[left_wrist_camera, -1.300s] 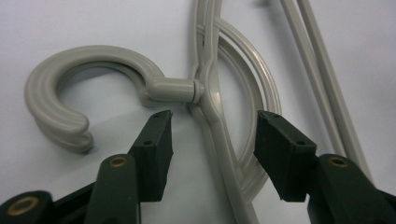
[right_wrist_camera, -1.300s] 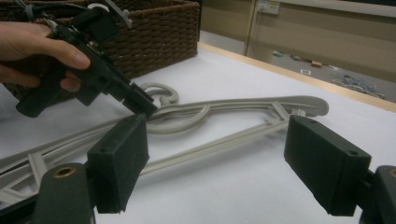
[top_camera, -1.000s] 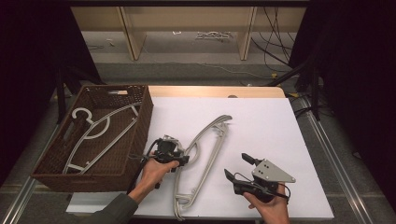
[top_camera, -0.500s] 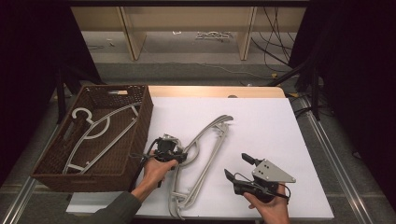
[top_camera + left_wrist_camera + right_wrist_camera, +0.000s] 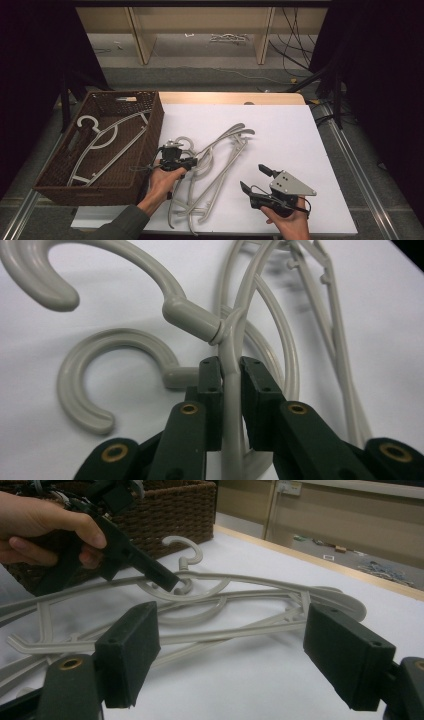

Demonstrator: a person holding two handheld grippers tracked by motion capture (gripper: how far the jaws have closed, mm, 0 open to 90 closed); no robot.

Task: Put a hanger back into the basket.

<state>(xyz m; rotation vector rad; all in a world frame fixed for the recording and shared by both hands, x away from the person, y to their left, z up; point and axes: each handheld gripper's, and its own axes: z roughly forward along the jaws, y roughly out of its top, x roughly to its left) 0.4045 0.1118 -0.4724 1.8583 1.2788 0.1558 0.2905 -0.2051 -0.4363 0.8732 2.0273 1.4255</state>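
Two or three grey plastic hangers [image 5: 220, 155] lie overlapping on the white tabletop [image 5: 285, 130]. My left gripper [image 5: 176, 159] sits at their hook end, and its jaws have just closed. In the left gripper view the left gripper [image 5: 231, 371] is shut on one hanger's thin bar [image 5: 231, 405] just below the hook joint, with a second hook [image 5: 95, 365] lying flat beside it. My right gripper [image 5: 257, 178] rests near the front edge, right of the hangers. In its own view the right gripper [image 5: 235, 630] stands wide open with nothing between its pads. That view also shows the left gripper [image 5: 165, 580] over the hangers [image 5: 240, 630].
A dark wicker basket [image 5: 90, 192] stands at the table's left, and another grey hanger [image 5: 107, 142] lies inside it. Behind the table are wooden shelf legs [image 5: 140, 35] and cables on the floor [image 5: 295, 30]. Metal rails run along both table sides.
The left gripper's jaws have closed on a hanger near its hook. The hangers have fanned apart and their hook end has shifted slightly. The right hand has kept still.
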